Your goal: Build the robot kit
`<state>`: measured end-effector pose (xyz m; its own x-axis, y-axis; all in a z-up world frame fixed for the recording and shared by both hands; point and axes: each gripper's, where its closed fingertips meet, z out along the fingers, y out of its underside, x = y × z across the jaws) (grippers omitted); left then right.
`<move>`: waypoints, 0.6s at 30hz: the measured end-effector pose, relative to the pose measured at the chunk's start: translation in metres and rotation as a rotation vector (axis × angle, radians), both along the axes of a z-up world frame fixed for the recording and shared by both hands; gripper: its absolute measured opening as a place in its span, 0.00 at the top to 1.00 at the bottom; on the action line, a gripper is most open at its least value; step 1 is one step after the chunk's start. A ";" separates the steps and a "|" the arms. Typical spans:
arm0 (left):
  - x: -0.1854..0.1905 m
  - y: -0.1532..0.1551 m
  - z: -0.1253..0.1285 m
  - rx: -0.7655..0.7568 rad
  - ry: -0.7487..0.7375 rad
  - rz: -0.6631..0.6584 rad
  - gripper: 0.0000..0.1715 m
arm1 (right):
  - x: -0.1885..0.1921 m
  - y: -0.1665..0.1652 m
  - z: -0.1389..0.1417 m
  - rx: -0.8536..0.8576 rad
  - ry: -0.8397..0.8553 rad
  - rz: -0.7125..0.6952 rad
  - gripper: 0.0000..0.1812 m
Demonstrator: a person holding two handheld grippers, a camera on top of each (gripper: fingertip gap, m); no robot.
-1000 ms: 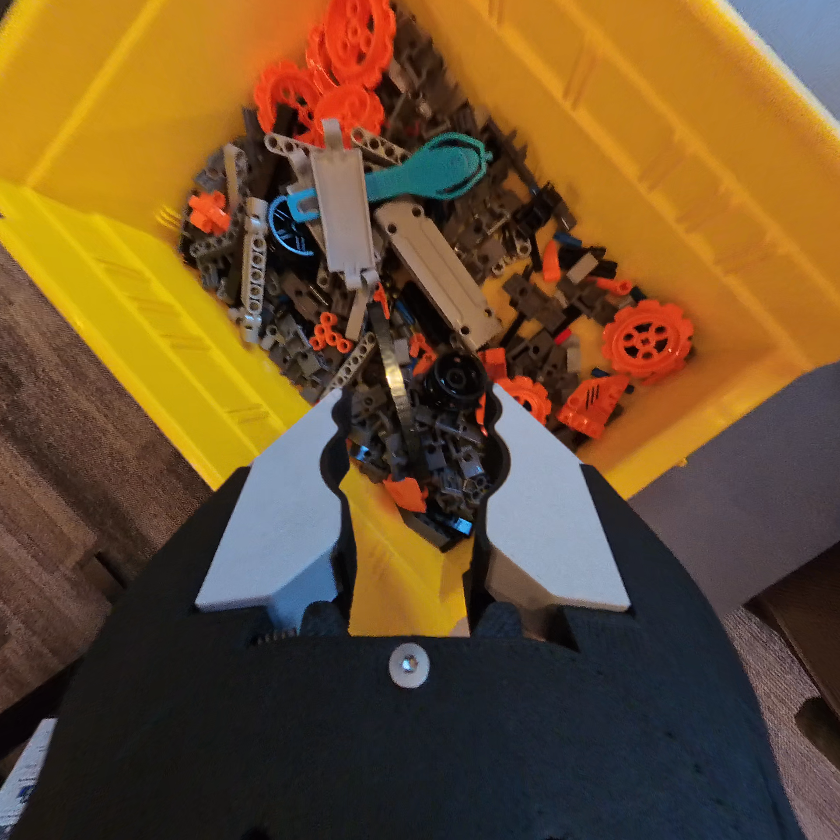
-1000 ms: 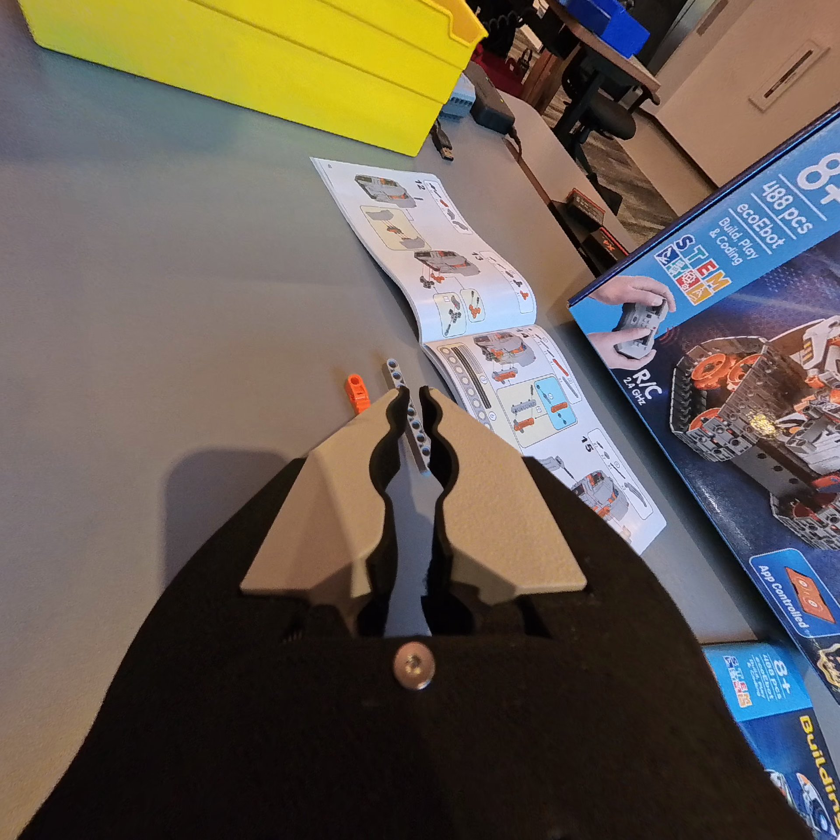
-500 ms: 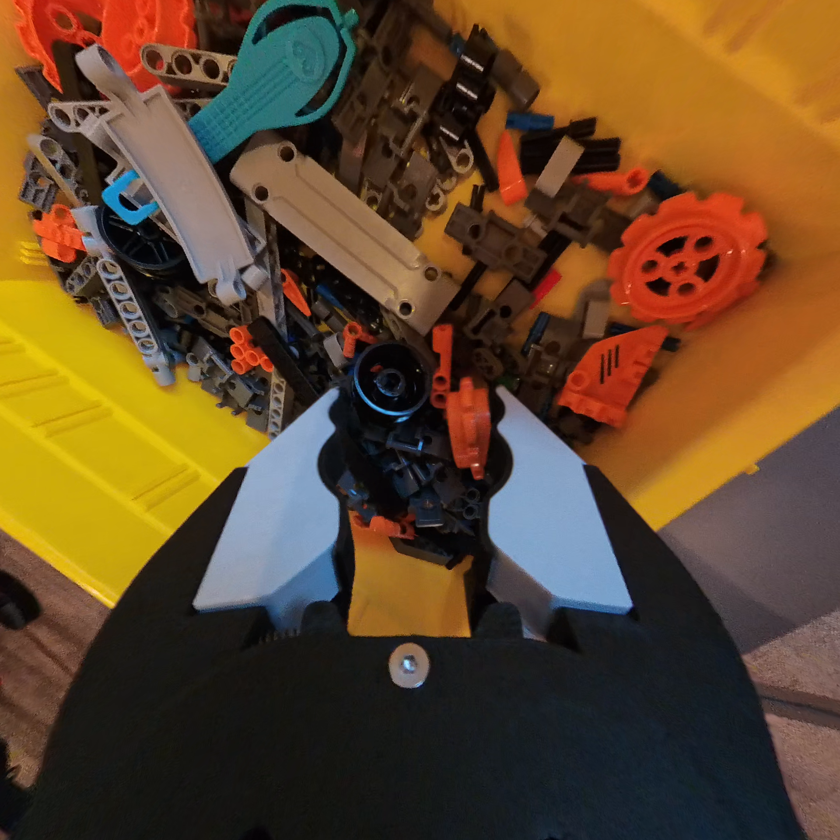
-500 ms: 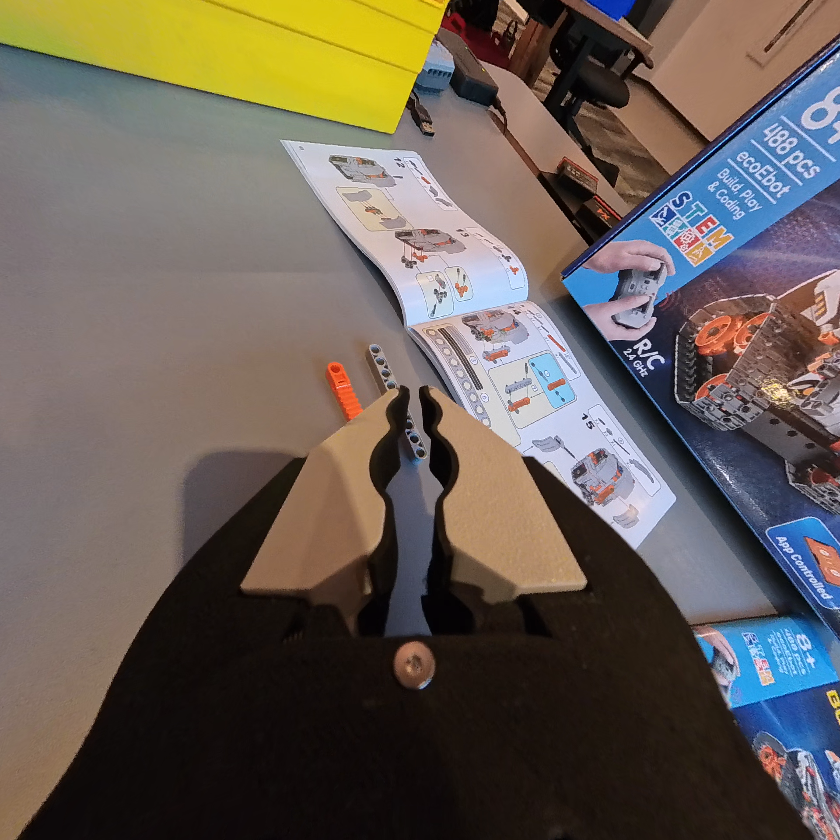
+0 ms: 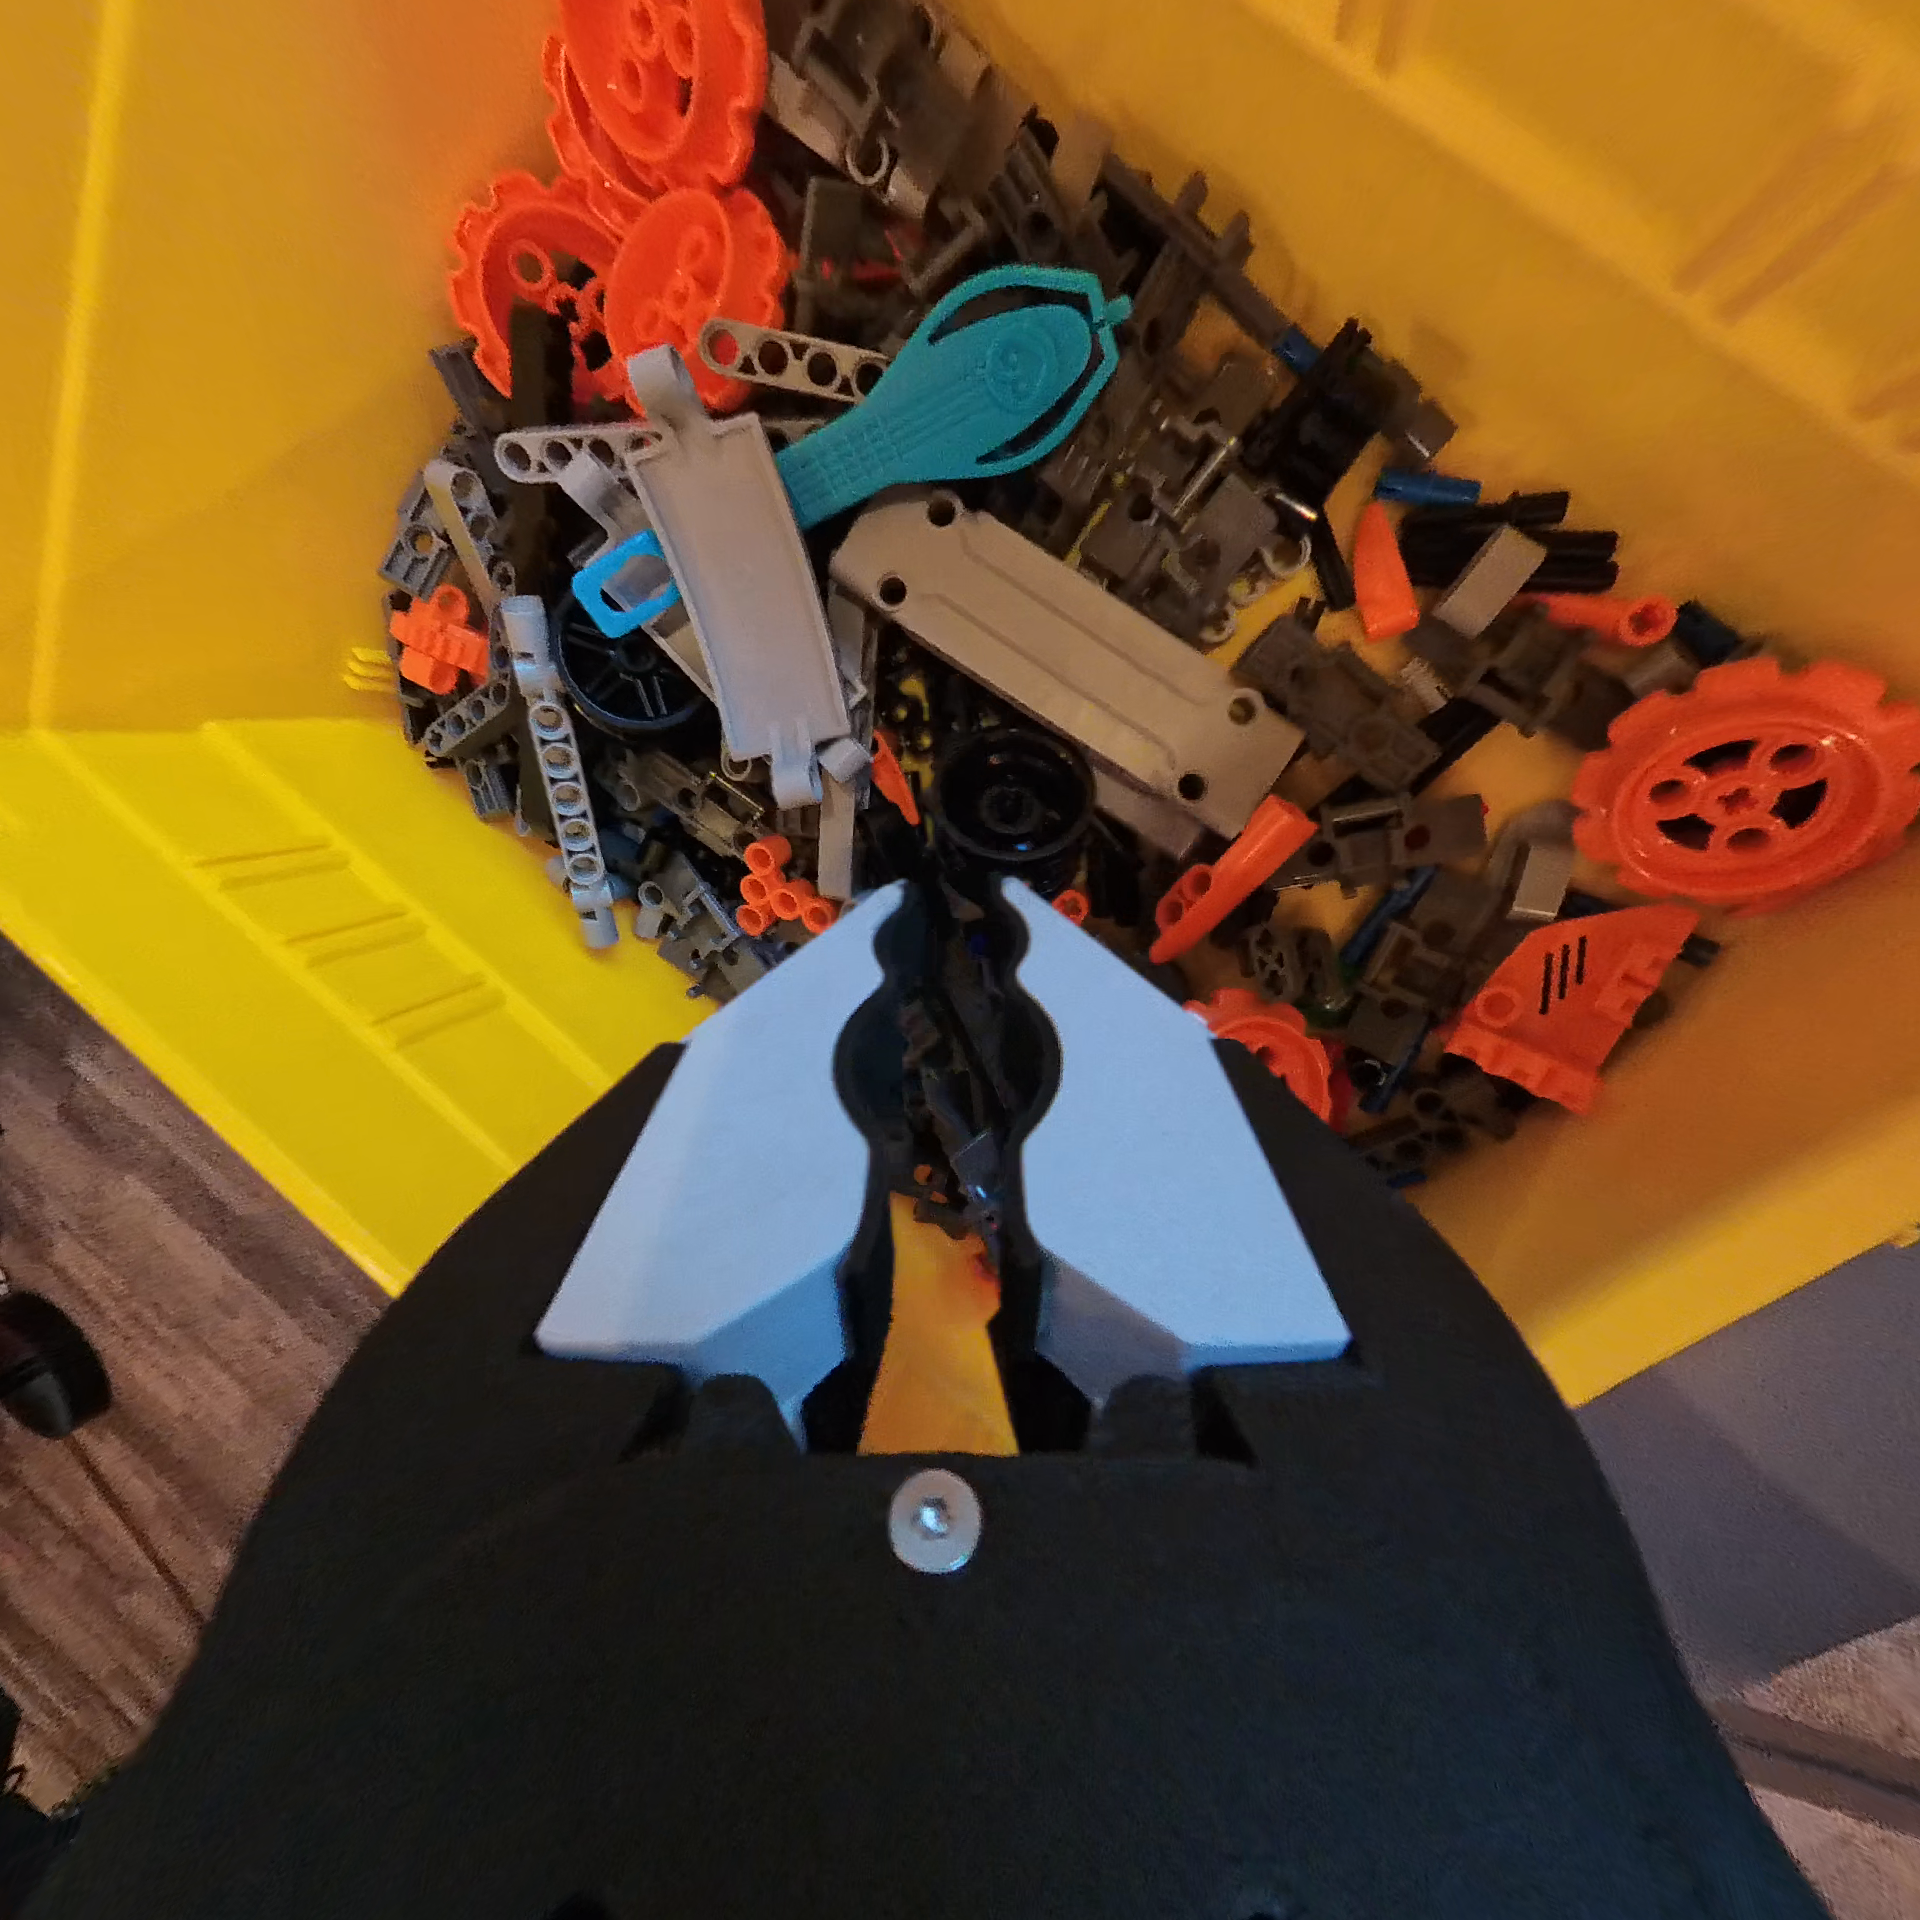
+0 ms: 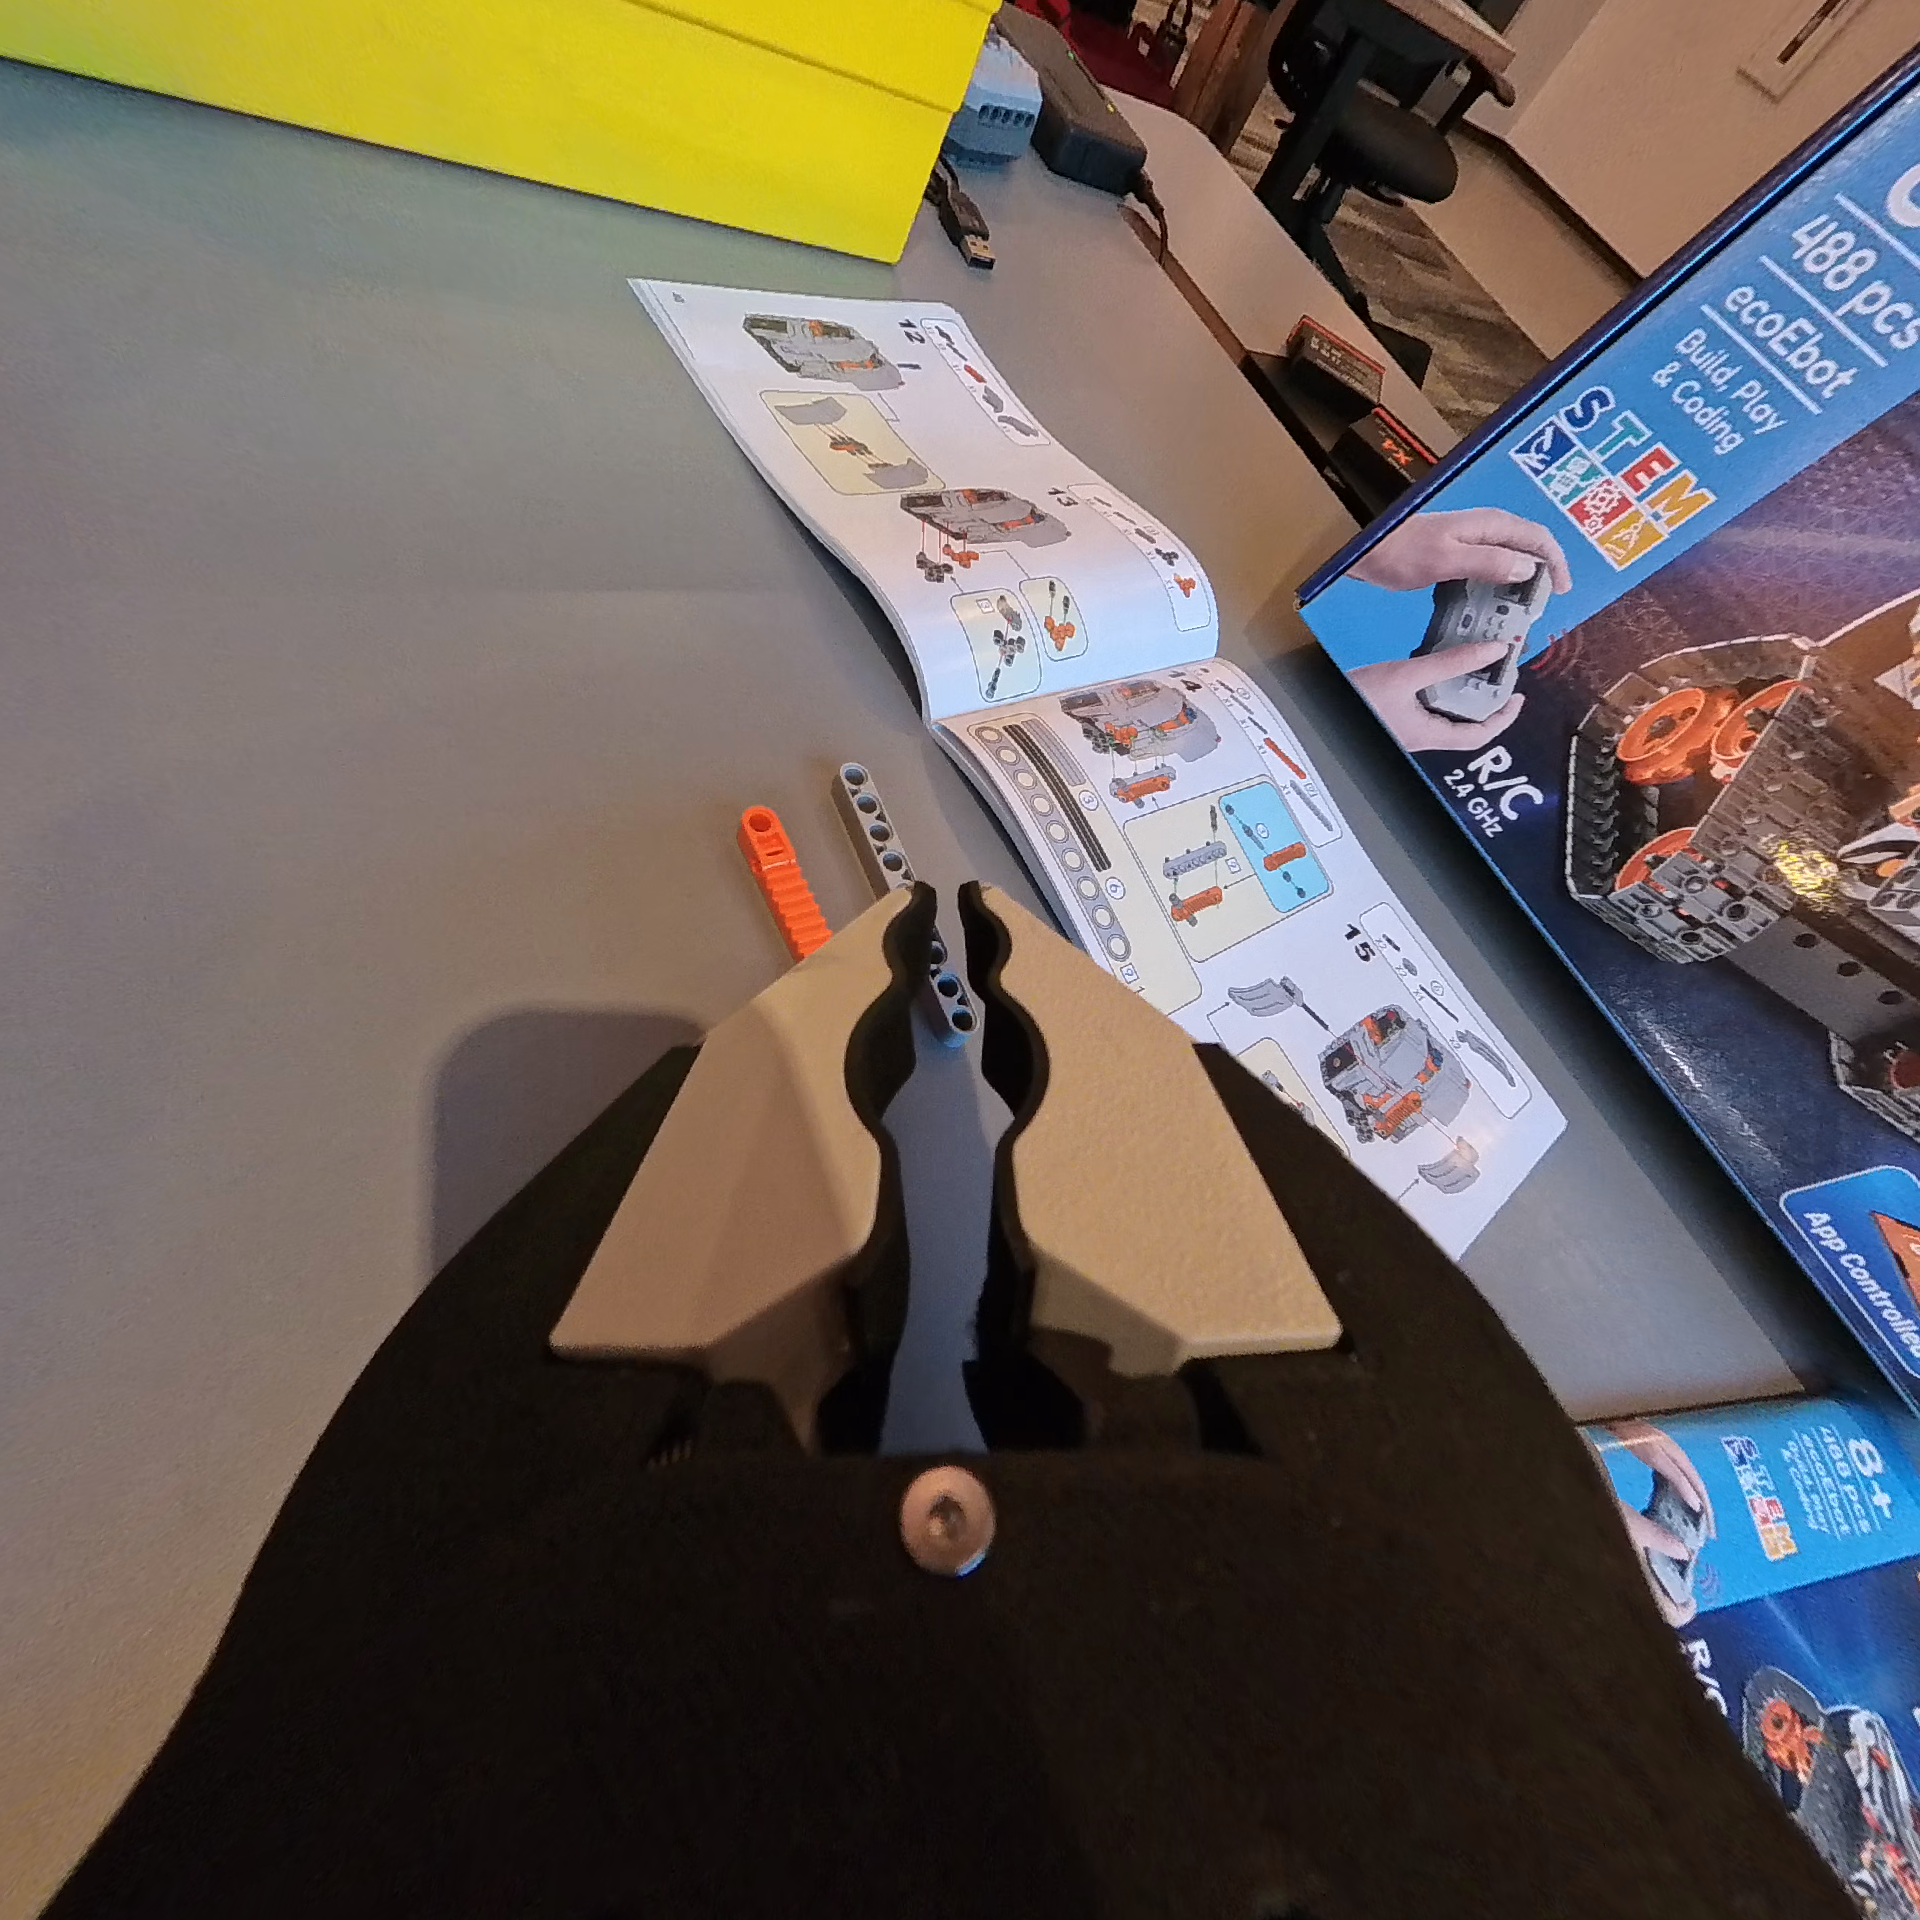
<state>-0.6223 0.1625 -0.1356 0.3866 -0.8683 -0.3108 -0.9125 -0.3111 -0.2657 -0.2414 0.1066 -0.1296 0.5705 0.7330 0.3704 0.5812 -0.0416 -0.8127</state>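
left gripper [image 5: 951, 894]: over the yellow bin [image 5: 260, 468], tips down in the heap of parts. jaws narrow, nearly together; a thin dark piece seems to run in the gap, but whether it is clamped or merely lies beneath cannot be told. nearest to the tips, just beyond them: black wheel [image 5: 1010, 808]. beside it on the far side, grey panel [image 5: 1060, 644], long axis slanting away from the tips toward the teal tool [image 5: 956, 416]. orange cone [image 5: 1231, 878] lies just beside the right finger; orange gear [image 5: 1745, 795] sits near the bin wall, well apart from the tips.

right gripper [image 6: 943, 902]: low over the grey table [image 6: 364, 623], jaws narrow with a slim gap. grey beam [image 6: 883, 847] lies flat on the table, its near end showing within the gap, its long axis running straight ahead from the tips. contact with the fingers cannot be confirmed. orange pin [image 6: 779, 883] lies just beside the beam, parallel to it, partly hidden by the left finger. open booklet [image 6: 1091, 727] lies near the beam on its other side; blue box [image 6: 1714, 675] stands beyond the booklet. this gripper is the nearer to the beam.
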 end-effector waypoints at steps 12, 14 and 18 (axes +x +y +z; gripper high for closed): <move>-0.032 -0.054 0.009 -0.168 0.022 0.050 0.89 | -0.001 -0.001 -0.003 -0.011 -0.003 0.009 0.98; -0.039 -0.063 0.006 -0.214 0.053 0.045 0.81 | -0.002 -0.001 -0.003 -0.015 -0.004 0.012 0.98; -0.038 -0.067 -0.002 -0.255 0.099 -0.011 0.71 | -0.003 -0.002 -0.004 -0.012 -0.014 0.016 0.98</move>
